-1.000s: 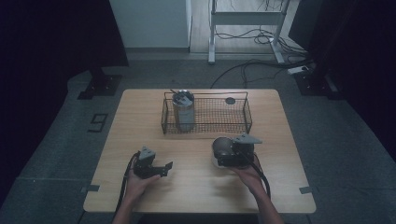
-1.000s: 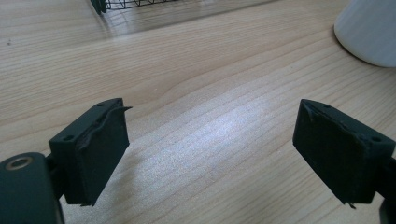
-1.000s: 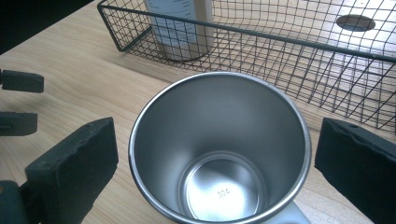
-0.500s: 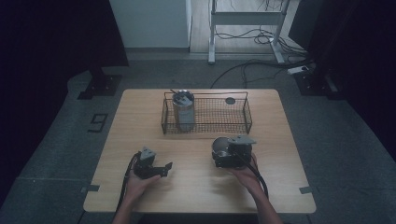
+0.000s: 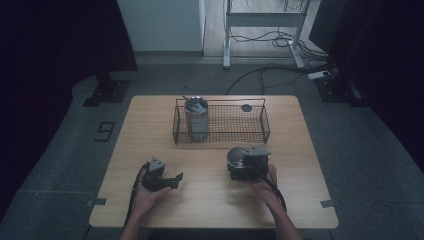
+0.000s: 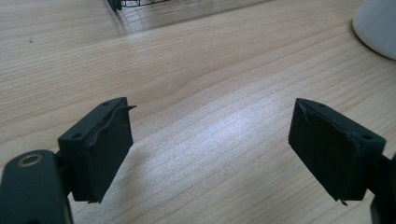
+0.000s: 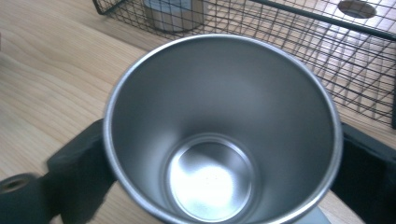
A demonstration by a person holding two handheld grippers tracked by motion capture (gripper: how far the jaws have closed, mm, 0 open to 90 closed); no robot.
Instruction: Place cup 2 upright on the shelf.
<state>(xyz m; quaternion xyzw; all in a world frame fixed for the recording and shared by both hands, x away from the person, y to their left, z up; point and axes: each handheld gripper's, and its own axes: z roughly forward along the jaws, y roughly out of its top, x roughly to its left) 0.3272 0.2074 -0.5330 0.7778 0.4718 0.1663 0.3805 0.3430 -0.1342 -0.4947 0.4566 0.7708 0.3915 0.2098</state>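
- A wooden desk (image 5: 210,200) carries a wire basket (image 5: 221,131) with a cup (image 5: 196,118) inside.
- Right tool (image 5: 239,165) is clamped on a steel cup (image 7: 219,135).
- Left tool (image 5: 176,181) gapes apart, holding nothing.

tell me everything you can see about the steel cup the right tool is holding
The steel cup is a plain round cup of brushed, silvery metal with a thin rolled rim and a flat, shiny bottom. It is empty. The right tool grips it with a black jaw against each side of its wall. It sits near the table's right front, just in front of the wire basket, its mouth facing the tool's camera.
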